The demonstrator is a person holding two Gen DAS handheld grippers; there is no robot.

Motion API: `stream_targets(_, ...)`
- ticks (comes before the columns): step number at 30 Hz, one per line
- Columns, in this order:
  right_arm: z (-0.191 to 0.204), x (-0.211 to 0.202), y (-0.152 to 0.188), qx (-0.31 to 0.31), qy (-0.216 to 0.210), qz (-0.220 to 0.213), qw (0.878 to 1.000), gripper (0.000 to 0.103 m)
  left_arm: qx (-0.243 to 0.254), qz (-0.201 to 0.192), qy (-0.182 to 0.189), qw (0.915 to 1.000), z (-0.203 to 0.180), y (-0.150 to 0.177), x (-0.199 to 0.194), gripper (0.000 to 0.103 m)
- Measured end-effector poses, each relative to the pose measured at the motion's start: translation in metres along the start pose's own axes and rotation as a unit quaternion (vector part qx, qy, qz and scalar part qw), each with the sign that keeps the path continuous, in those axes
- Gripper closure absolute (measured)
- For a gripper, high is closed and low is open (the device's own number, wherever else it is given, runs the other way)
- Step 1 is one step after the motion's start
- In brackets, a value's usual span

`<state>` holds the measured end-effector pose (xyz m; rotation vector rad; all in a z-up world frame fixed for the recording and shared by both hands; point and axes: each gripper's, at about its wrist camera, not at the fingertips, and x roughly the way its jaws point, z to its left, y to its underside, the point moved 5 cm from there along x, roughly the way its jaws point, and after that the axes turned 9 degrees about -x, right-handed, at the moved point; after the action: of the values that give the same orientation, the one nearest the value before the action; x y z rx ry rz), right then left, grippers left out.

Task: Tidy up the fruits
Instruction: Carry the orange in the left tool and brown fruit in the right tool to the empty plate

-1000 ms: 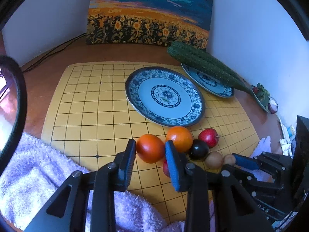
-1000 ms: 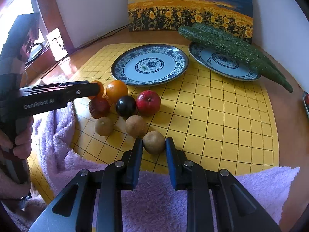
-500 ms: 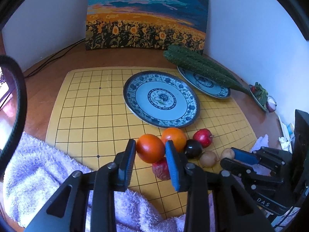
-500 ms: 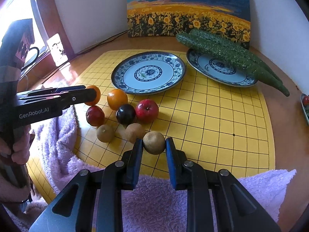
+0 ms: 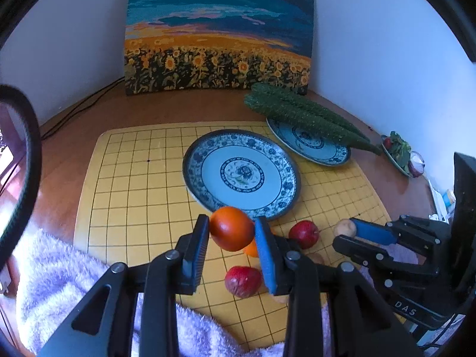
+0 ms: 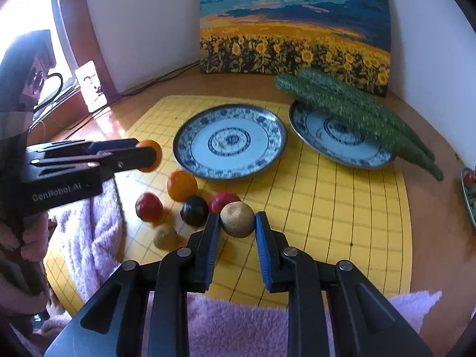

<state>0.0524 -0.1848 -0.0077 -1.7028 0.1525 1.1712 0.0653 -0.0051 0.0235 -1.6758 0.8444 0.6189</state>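
My left gripper [image 5: 231, 232] is shut on an orange tomato-like fruit [image 5: 231, 228] and holds it above the yellow grid mat [image 5: 125, 184], just before the empty blue-and-white plate [image 5: 241, 174]. My right gripper [image 6: 237, 223] is shut on a round brown fruit [image 6: 237, 219], lifted off the mat. On the mat lie an orange [image 6: 181, 185], a dark plum [image 6: 194, 210], a red apple [image 6: 221, 200], a dark red fruit [image 6: 148, 207] and a small brown fruit [image 6: 165, 236]. The left gripper shows in the right wrist view [image 6: 148, 155].
A second plate [image 6: 339, 136] at the right carries long green cucumbers [image 6: 357, 110]. A sunflower painting [image 6: 294, 23] leans on the back wall. A purple towel [image 5: 59, 279] covers the near edge. A small dish of greens [image 5: 400, 154] sits far right.
Both grippers have risen with their fruits: the left lifted the orange fruit toward the plate, the right lifted the brown fruit off the mat.
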Motion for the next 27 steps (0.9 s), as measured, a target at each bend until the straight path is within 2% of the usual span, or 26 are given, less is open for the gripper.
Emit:
stream_targets(11,-0.008,0.020,-0.031,-0.010,-0.012,-0.004,1.000,0.078,0.009,-0.005,-0.007,0.9999,-0.007,-0.024,0.019,0.070)
stream_targets(27,-0.039,0.066,-0.063,0.013,-0.005,0.005,1.000,0.078,0.000,0.020,-0.034,0.9992,0.002,-0.047,0.074,0.070)
